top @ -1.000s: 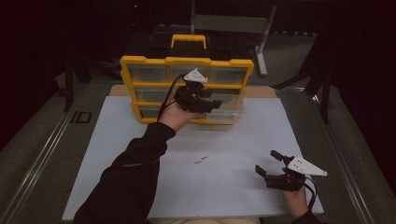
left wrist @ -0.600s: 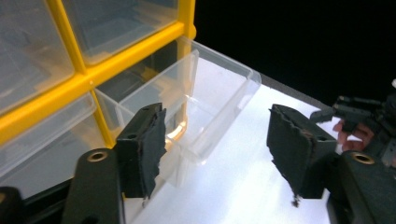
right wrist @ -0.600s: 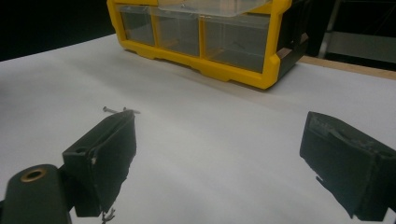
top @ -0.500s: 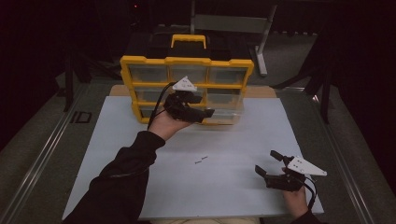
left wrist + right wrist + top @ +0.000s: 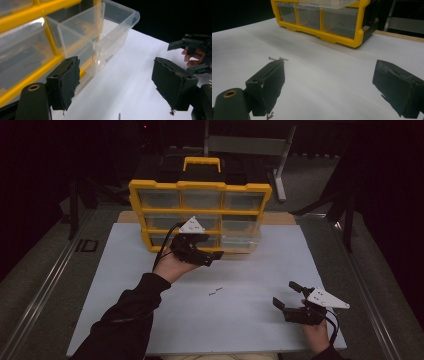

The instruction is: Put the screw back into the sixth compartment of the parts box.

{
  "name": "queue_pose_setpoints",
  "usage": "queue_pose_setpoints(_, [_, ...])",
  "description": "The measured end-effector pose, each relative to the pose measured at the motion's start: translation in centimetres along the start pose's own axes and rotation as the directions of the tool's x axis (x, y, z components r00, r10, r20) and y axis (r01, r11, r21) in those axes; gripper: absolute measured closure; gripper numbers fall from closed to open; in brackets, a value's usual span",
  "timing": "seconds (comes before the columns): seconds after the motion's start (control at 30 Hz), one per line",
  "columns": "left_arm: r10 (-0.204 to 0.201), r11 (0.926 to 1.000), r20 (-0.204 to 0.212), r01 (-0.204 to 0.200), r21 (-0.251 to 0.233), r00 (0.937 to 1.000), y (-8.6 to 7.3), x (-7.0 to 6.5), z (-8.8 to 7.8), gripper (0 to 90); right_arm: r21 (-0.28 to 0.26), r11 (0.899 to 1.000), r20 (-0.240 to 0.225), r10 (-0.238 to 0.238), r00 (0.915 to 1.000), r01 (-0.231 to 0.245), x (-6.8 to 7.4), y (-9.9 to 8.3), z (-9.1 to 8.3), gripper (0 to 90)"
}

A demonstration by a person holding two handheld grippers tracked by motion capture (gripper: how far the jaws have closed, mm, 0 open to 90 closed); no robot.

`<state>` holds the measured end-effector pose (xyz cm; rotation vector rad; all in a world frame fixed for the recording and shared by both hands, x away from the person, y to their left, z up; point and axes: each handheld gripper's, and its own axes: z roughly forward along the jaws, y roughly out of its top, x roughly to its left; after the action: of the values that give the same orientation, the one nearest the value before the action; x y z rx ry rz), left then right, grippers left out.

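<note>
Hovering by the clear drawer [image 5: 110, 30], left hand-held gripper [image 5: 206, 258] opening, empty, no readable labels.

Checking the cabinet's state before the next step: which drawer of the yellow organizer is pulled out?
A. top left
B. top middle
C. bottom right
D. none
C: the clear drawer at the bottom right juts forward from the yellow organizer over the white mat, while the others sit flush.
</note>
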<state>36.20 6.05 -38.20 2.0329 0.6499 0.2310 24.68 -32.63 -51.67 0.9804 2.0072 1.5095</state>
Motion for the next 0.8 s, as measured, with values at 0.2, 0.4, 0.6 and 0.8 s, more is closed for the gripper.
queue_pose_setpoints(0.2, [-0.014,0.9998,0.016,0.014,0.017,0.9998,-2.2,-0.4,0.4,22.8,0.001,1.000,0.003,-0.002,1.0000,0.002,0.0,0.0,0.0,10.6])
queue_pose_setpoints(0.4, [-0.019,0.9993,0.049,0.017,0.032,0.9986,-3.7,-0.8,1.1,23.1,0.003,1.000,0.003,-0.004,1.0000,0.004,0.0,0.0,0.0,10.5])
queue_pose_setpoints(0.6, [-0.020,0.9988,0.091,0.016,0.046,0.9957,-6.0,-1.2,2.1,23.2,0.003,1.000,0.005,-0.004,1.0000,0.004,0.0,0.0,0.0,10.5])
queue_pose_setpoints(0.8, [-0.008,0.9970,0.107,0.000,0.077,0.9942,-7.3,-1.5,2.8,25.0,0.002,1.000,0.003,-0.005,1.0000,0.005,0.1,0.0,0.1,10.6])
